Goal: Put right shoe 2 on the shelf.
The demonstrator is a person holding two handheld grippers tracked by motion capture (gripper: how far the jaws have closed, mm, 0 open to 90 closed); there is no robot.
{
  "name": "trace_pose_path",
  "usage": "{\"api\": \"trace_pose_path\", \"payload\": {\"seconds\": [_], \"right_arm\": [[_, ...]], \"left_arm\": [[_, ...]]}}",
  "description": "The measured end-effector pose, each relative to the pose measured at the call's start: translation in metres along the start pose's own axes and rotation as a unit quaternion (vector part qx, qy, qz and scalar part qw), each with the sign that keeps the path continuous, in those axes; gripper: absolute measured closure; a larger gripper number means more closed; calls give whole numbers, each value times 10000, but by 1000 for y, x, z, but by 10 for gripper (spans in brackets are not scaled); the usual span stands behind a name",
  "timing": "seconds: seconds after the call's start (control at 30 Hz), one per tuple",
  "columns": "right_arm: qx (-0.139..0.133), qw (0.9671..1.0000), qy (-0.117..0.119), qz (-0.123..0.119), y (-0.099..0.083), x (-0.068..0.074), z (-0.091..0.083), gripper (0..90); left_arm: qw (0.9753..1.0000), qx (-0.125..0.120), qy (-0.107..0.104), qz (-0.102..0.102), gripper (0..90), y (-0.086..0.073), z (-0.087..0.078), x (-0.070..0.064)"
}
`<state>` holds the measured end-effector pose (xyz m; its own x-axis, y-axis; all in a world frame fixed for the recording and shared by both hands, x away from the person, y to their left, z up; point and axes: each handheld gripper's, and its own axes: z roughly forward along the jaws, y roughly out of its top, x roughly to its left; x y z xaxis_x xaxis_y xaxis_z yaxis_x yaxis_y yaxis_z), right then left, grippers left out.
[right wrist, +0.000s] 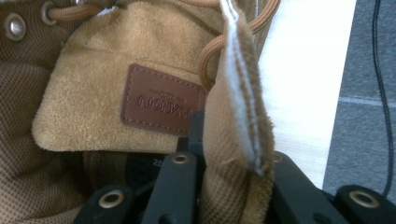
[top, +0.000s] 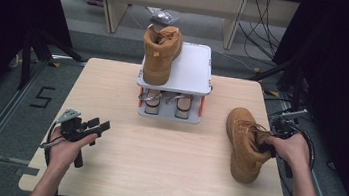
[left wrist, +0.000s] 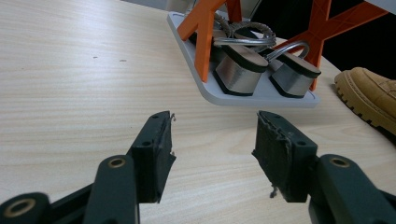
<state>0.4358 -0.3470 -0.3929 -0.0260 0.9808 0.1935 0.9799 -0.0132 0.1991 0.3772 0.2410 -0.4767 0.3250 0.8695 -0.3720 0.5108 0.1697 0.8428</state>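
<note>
1. High view: a pale wood-grain table (top: 154, 166) carries a small two-tier shoe rack (top: 194, 67) with a smooth light-grey top shelf and orange plastic cross-braced legs.
2. One tan suede boot (top: 160, 53) stands upright on the left part of the rack's top shelf; a pair of heeled sandals (top: 168, 103) with metallic block heels and silvery straps sits on the lower shelf.
3. A second tan boot (top: 243, 142), napped suede with a chunky lugged sole, stands on the table near its right edge, right of the rack.
4. Right gripper (right wrist: 224, 186): in its own view the black jaws are closed onto the boot's collar wall, one inside against the ribbed lining, one outside; a stitched brown leather patch shows on the tongue.
5. Left gripper (left wrist: 212, 140): jaws wide apart with rough black pads, holding nothing, low over bare table near the front left, well apart from the rack.
</note>
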Motion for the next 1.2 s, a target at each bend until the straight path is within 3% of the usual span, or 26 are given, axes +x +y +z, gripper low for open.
{"api": "trace_pose_path", "payload": {"seconds": [0.1, 0.13, 0.17, 0.2, 0.27, 0.37, 0.4, 0.43, 0.47, 0.5, 0.53, 0.63, 0.67, 0.7, 0.77, 0.8, 0.87, 0.9, 0.93, 0.97, 1.0, 1.03, 1.07, 1.1, 1.2], "right_arm": [[-88, 10000, 22, -37, 1, -2, -1, 839], [-7, 9996, 146, 231, 0, 1, -2, 841], [-29, 9994, 164, 299, 1, 1, -2, 842], [-157, 9993, 159, 315, 1, 0, -2, 843], [-78, 9994, 203, 283, 3, -3, -5, 845], [-192, 9987, 330, 324, 4, -5, -6, 848], [-261, 9968, 447, 608, 4, -4, -5, 848], [-340, 9975, 492, 372, 3, -8, -4, 849], [-292, 9972, 537, 440, 5, -8, -7, 850], [-381, 9975, 494, 329, 5, -10, -6, 850], [-313, 9955, 664, 593, 6, -7, -7, 849], [-491, 9968, 572, 267, 7, -10, -8, 850], [-582, 9947, 679, 506, 8, -6, -9, 850], [-618, 9957, 589, 358, 9, -8, -11, 850], [-669, 9944, 618, 535, 12, -5, -15, 849], [-764, 9952, 555, 253, 13, -9, -16, 850], [-730, 9935, 683, 553, 14, -6, -19, 850], [-887, 9936, 630, 319, 15, -9, -19, 849], [-1014, 9922, 657, 317, 15, -9, -18, 849], [-868, 9905, 790, 720, 18, -3, -22, 849], [-1018, 9911, 740, 441, 19, -7, -21, 849], [-1012, 9907, 778, 479, 19, -6, -22, 849], [-1070, 9875, 880, 747, 20, -1, -22, 848], [-1110, 9890, 806, 552, 21, -3, -21, 849], [-1125, 9880, 832, 656, 24, 0, -22, 848]], "left_arm": [[10000, -14, 28, -24, 455, 1, -1, 2], [10000, -24, 31, -30, 455, 1, -1, 2], [10000, -35, 31, -43, 455, 1, -2, 3], [10000, -31, 31, -34, 456, 1, -2, 3], [10000, -34, 55, -41, 455, 1, -2, 4], [10000, -28, 60, -46, 456, 1, -2, 4], [10000, -36, 56, -47, 456, 1, -3, 4], [10000, -30, 54, -43, 455, 1, -3, 4], [10000, -34, 53, -48, 456, 1, -3, 4], [10000, -37, 57, -60, 455, 1, -2, 4], [9999, -44, 64, -70, 455, 1, -2, 5], [9999, -55, 56, -111, 454, 1, -2, 5], [9999, -58, 61, -107, 454, 0, -2, 5], [9999, -65, 55, -111, 454, 1, -2, 5], [9999, -68, 63, -103, 455, 1, -3, 5], [9999, -54, 69, -96, 455, 1, -3, 5], [9999, -52, 76, -103, 456, 1, -3, 5], [9999, -54, 75, -99, 456, 1, -3, 5], [9999, -49, 81, -95, 456, 1, -3, 5], [9999, -74, 47, -103, 456, 1, -3, 6], [9999, -73, 29, -103, 456, 1, -3, 6], [9999, -70, 42, -98, 456, 1, -3, 6], [9999, -70, 66, -105, 456, 1, -3, 6], [9999, -67, 63, -107, 456, 1, -3, 6], [9999, -80, 72, -119, 456, 0, -3, 7]]}}
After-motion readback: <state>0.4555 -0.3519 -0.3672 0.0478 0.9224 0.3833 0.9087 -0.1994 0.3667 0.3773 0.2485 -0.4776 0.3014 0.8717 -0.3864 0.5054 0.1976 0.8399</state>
